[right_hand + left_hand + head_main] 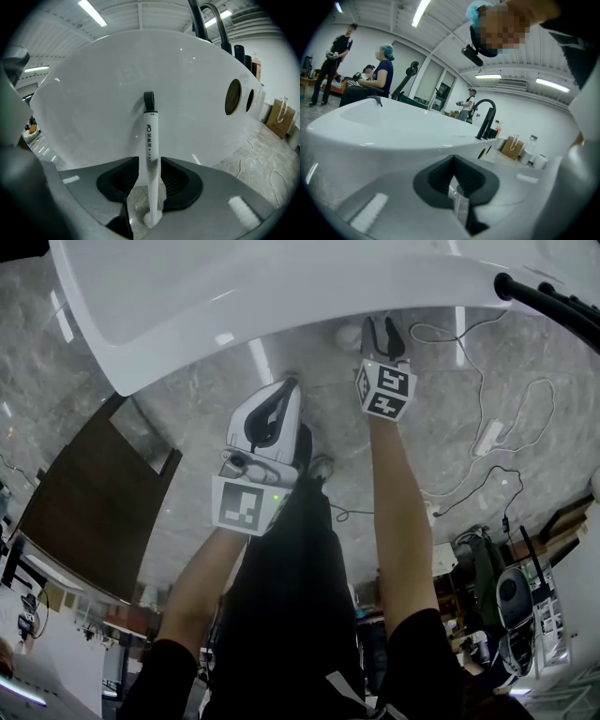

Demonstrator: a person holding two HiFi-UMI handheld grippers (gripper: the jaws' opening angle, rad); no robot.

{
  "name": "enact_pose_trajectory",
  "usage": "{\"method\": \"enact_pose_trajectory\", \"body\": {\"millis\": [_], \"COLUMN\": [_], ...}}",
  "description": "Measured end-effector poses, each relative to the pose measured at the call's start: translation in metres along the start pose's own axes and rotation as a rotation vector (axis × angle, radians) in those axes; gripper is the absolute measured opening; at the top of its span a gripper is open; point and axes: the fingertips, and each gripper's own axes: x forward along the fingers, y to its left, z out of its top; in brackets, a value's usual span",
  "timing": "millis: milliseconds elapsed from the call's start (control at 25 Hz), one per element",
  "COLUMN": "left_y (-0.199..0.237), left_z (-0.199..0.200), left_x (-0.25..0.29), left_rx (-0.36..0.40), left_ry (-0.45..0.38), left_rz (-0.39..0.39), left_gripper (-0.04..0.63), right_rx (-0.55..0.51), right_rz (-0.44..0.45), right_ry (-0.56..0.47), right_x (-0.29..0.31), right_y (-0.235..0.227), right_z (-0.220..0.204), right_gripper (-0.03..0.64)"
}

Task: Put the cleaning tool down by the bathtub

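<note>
The cleaning tool (151, 150), a slim white handle with a black tip, stands on the grey floor and leans against the outer wall of the white bathtub (108, 84). My right gripper (149, 165) is open around the handle, with a small gap at the left pad. From the head view, the right gripper (382, 332) points down at the floor beside the bathtub (281, 296). My left gripper (281, 401) hovers lower and to the left, shut with nothing in it. In its own view the left gripper (457, 187) faces the tub rim (393, 126).
A dark wooden panel (94, 502) lies on the marble floor at the left. White cables and a power strip (489, 437) trail across the floor at the right. A black faucet (485, 117) rises from the tub's far side. Several people stand or sit in the background.
</note>
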Motion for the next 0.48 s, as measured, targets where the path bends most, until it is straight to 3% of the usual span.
{"method": "enact_pose_trajectory", "body": {"millis": [360,480], "left_y": [-0.016,-0.025], "left_z": [0.021,0.03], "left_x": [-0.022,-0.029], "left_rx": [-0.01,-0.003], "left_ry": [-0.036,-0.056], "left_rz": [0.003,0.002], "left_gripper": [0.008,0.008], "right_rx": [0.009,0.028], "right_rz": [-0.013,-0.016], "right_ry": [-0.016,-0.028], "right_x": [-0.04,-0.057], "right_y": [0.002,0.001], "right_z": [0.01,0.013], "right_gripper": [0.143,0.1]}}
